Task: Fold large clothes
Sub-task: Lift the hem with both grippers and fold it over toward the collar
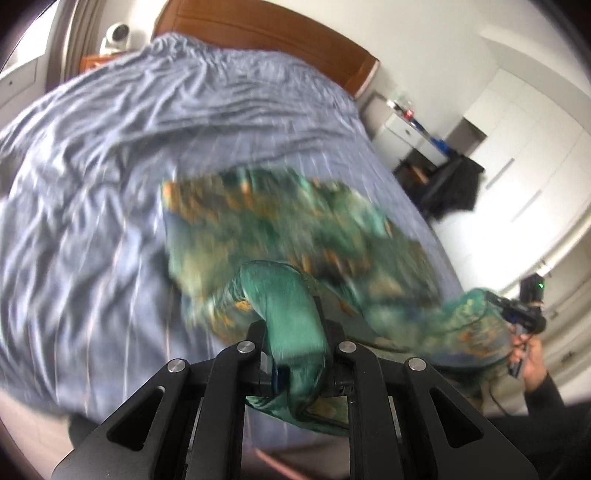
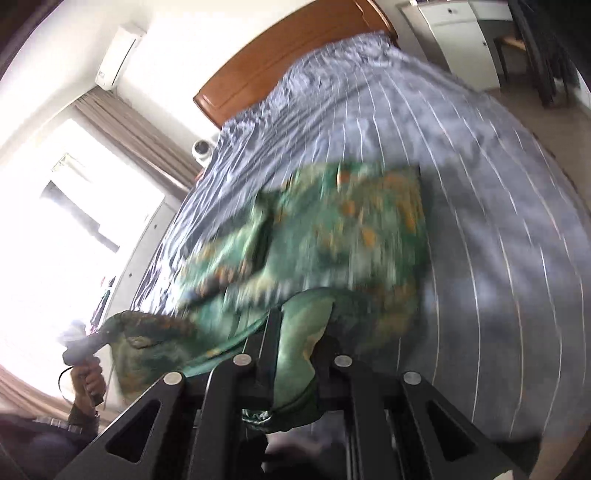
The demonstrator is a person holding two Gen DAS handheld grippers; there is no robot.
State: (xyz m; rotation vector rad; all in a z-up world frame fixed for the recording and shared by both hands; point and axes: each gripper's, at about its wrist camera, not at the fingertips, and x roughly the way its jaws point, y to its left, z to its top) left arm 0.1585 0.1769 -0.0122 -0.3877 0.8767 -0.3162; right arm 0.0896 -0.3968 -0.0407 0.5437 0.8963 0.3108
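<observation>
Teal-green garment with orange motifs, blue-grey bedspread with thin pale stripes, orange-brown headboard

Bright daylight, blown-out window, motion-blurred garment, fisheye-dark corners.

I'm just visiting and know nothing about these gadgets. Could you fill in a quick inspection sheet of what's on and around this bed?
Surface: bed with wrinkled blue striped cover.
Job's things: green patterned garment, near edge held up, far part lying on the cover; blurred.
Clutter: nothing seen on the bed.
Grippers: left gripper and right gripper each shut on a garment corner.
Cables: one dark cable hanging below the right hand.
Surroundings: wooden headboard, white cabinets, curtains, air conditioner.
</observation>
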